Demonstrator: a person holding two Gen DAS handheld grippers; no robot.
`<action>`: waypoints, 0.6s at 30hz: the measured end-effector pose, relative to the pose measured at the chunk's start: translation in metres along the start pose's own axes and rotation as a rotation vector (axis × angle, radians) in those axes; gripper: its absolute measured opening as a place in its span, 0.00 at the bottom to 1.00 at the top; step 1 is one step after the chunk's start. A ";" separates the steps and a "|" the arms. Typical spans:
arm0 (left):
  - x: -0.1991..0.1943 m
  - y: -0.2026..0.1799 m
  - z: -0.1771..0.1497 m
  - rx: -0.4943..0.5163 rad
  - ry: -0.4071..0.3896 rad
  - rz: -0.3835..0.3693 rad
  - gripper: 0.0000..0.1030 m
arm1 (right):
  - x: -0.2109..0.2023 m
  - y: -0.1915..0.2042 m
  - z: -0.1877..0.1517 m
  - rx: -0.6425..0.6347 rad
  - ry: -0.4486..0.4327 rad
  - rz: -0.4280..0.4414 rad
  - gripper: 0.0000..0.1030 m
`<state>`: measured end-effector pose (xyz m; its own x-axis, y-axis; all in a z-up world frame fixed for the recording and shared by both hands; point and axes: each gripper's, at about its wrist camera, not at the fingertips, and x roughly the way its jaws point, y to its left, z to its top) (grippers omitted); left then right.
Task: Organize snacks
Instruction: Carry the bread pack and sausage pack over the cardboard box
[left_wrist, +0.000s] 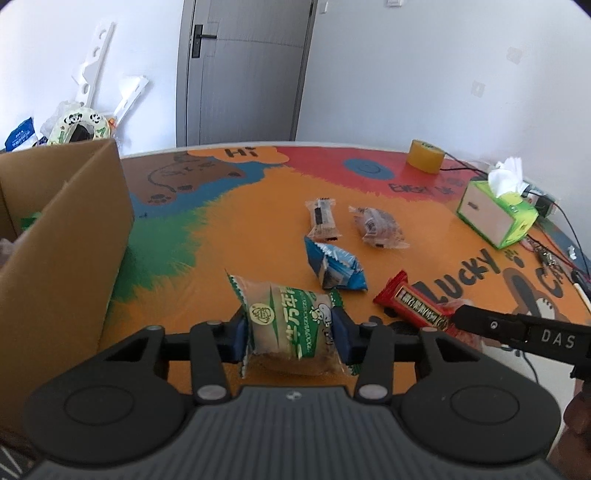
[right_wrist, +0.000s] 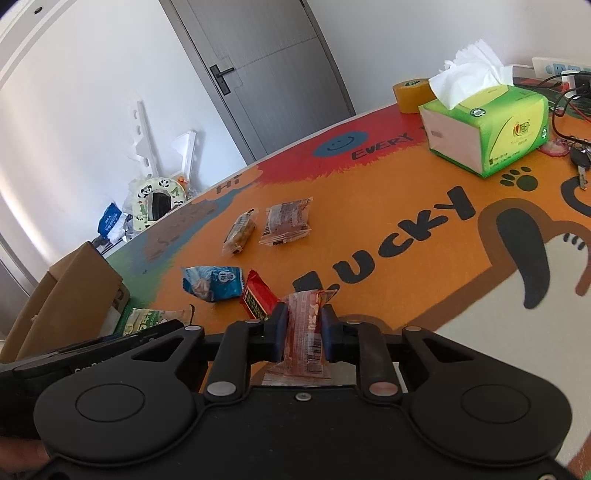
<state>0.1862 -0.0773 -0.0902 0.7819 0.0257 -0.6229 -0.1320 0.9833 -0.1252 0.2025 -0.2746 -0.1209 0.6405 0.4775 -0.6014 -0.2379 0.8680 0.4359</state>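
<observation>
Your left tongs (left_wrist: 291, 334) are clamped on a green-and-white wrapped cake (left_wrist: 291, 325), both blue pads pressed into its sides, holding it low over the near part of the surface (left_wrist: 236, 221). Your right tongs (right_wrist: 303, 334) are clenched on a thin reddish clear-wrapped snack (right_wrist: 306, 332), which stands upright between the pads. Just beyond the right tongs, a red snack bar (right_wrist: 258, 299) lies flat, and left of it sits a blue packet (right_wrist: 212, 282). Farther out, two clear-wrapped brown snacks lie side by side: a narrow one (right_wrist: 240, 232) and a broader one (right_wrist: 288, 221). That makes four snacks loose on the surface and two in your tongs, six in all. An open cardboard box (left_wrist: 74, 236) stands at the left edge, close beside the green cake. At the far right you have one green tissue box (right_wrist: 487, 122) with a tissue sticking up, one roll of yellow-brown tape (right_wrist: 410, 94) behind it, plus keys (right_wrist: 580, 162) and cables near the right edge. The surface wears a bright cartoon cover, mostly orange, with red, green and blue patches and the word "LUCKY". Beyond it are white walls, one grey door (left_wrist: 243, 70), and a heap of bags and white brackets (left_wrist: 92, 74) against the wall at the left.
</observation>
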 end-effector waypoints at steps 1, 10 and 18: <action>-0.004 0.000 0.001 -0.002 -0.008 -0.004 0.43 | -0.002 0.001 -0.001 0.000 -0.003 0.002 0.19; -0.031 0.006 0.006 -0.019 -0.061 -0.015 0.43 | -0.021 0.018 0.001 -0.038 -0.045 0.049 0.04; -0.039 0.014 0.003 -0.033 -0.073 0.000 0.43 | -0.019 0.009 -0.006 0.006 -0.010 0.015 0.17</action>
<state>0.1559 -0.0642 -0.0654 0.8239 0.0400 -0.5653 -0.1512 0.9769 -0.1512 0.1835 -0.2752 -0.1093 0.6444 0.4888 -0.5881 -0.2430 0.8601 0.4486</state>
